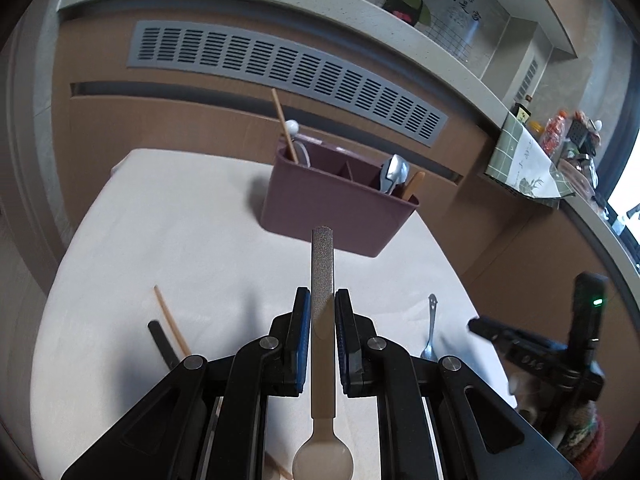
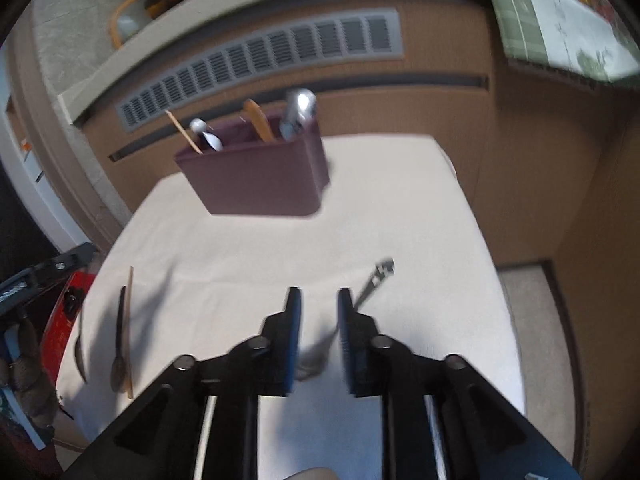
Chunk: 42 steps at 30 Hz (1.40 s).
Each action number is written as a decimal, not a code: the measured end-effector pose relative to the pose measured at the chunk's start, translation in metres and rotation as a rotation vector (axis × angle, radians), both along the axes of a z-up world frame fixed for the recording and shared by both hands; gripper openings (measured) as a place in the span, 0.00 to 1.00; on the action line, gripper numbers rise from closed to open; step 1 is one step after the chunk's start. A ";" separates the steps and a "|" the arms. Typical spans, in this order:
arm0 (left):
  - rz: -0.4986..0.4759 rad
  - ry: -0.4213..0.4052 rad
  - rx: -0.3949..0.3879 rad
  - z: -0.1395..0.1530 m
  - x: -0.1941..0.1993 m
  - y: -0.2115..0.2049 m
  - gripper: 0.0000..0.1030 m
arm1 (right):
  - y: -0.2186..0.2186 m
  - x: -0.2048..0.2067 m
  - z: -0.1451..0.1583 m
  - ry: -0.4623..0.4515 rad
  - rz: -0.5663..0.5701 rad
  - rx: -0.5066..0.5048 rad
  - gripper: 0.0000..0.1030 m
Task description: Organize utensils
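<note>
Brown spoon stood gripped in the left gripper, handle pointing straight ahead at the holder (far table edge); right gripper hung open, empty.

The bowl of the tan spoon is cut off by the lower edge of the left wrist view. The lower parts of the utensils standing in the maroon caddy are hidden by its walls. The right wrist view is blurred throughout; the metal spoon is partly hidden behind the right tongs, and its bowl is smeared.
</note>
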<state>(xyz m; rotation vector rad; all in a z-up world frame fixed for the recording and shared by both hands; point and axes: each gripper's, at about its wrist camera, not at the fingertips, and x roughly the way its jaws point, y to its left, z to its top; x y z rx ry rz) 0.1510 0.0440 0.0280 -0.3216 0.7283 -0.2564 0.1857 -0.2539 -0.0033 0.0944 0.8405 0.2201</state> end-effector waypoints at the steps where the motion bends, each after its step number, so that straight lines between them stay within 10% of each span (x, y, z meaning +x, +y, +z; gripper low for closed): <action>1: 0.002 0.004 -0.003 -0.001 -0.001 0.003 0.12 | -0.003 0.001 -0.008 0.029 -0.012 0.006 0.22; 7: 0.027 0.025 -0.022 -0.014 -0.001 0.010 0.12 | -0.010 -0.010 -0.039 0.114 -0.048 0.062 0.24; 14: 0.030 0.018 -0.041 -0.017 -0.001 0.010 0.12 | 0.019 -0.040 -0.058 0.094 0.015 -0.125 0.32; 29: 0.036 0.008 -0.073 -0.024 -0.001 0.014 0.12 | 0.063 0.007 -0.060 0.097 -0.176 -0.184 0.47; 42: 0.084 -0.034 -0.086 -0.011 -0.018 0.021 0.12 | 0.053 -0.023 -0.027 -0.084 -0.132 -0.311 0.27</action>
